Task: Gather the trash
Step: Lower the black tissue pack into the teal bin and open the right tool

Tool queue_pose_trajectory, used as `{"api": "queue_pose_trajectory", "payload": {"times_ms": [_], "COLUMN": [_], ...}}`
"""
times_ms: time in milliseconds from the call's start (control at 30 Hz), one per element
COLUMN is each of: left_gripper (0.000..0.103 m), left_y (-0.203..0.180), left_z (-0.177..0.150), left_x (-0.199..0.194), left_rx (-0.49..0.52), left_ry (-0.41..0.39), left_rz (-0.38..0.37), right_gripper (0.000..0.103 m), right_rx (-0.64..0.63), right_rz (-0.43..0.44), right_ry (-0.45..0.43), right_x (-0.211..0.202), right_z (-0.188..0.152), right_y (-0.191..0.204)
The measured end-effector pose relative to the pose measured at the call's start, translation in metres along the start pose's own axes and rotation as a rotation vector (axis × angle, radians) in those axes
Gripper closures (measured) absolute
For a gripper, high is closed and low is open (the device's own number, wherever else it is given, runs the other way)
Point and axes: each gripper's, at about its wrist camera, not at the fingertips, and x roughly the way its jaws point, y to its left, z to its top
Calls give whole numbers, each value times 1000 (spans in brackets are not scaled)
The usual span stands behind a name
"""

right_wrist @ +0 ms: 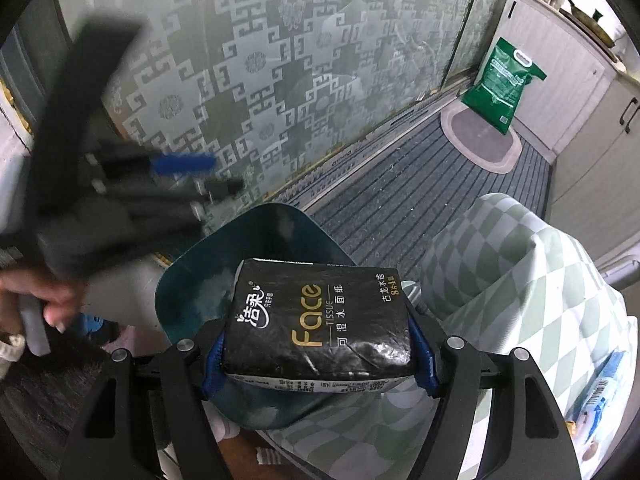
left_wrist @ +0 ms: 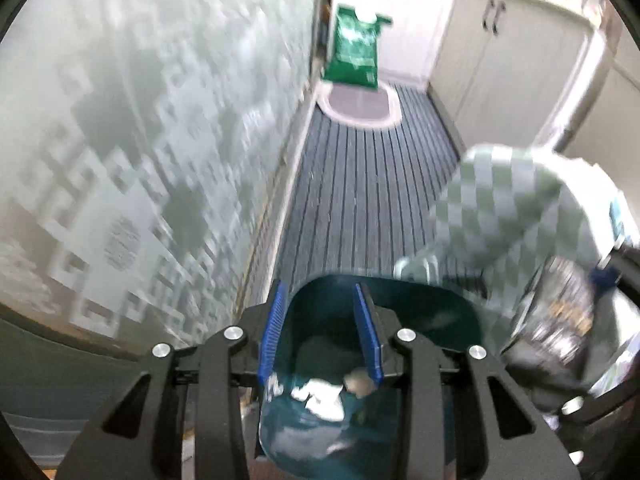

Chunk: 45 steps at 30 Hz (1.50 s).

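Observation:
A dark teal bin (left_wrist: 440, 308) stands below both grippers, with crumpled white trash (left_wrist: 320, 396) at its bottom. My left gripper (left_wrist: 320, 292) hangs over the bin, its blue pads apart with nothing between them. In the right wrist view it is a blur at the upper left (right_wrist: 204, 176), held by a hand (right_wrist: 48, 300). My right gripper (right_wrist: 320, 356) is shut on a black pack of tissues (right_wrist: 316, 320), one blue pad pressed on each end. The pack hovers over the bin (right_wrist: 272, 232). The left wrist view shows the pack (left_wrist: 568, 308) blurred at the right.
A green-and-white checkered cloth (right_wrist: 520, 272) bulges just right of the bin. A patterned frosted glass panel (right_wrist: 260, 80) runs along the left. A striped dark floor mat (left_wrist: 360, 200) leads to an oval mat (right_wrist: 480, 140) and a green sack (right_wrist: 504, 88). Pale cabinets (left_wrist: 500, 80) line the right.

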Motion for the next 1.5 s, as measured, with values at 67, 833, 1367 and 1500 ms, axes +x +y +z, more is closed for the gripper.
{"api": "queue_pose_trajectory", "payload": {"times_ms": [67,833,1367,1500], "left_gripper": [64,42,31,31], "left_y": [1,-16,-14,-14], "left_z": [5,25,19,17], "left_x": [-12,-100,-125,-131], "left_rx": [-13,-63,-61,-52], "left_ry": [-60,-474,-575,-594], "left_rz": [-1,-210,-297,-301], "right_gripper": [30,30,19,19], "right_rx": [-5,-169,-185,-152], "right_rz": [4,7,-21,-29], "right_ry": [11,153,109,11], "right_x": [4,58,59,39], "right_z": [0,-15,-14,-4], "right_y": [1,49,57,49]}}
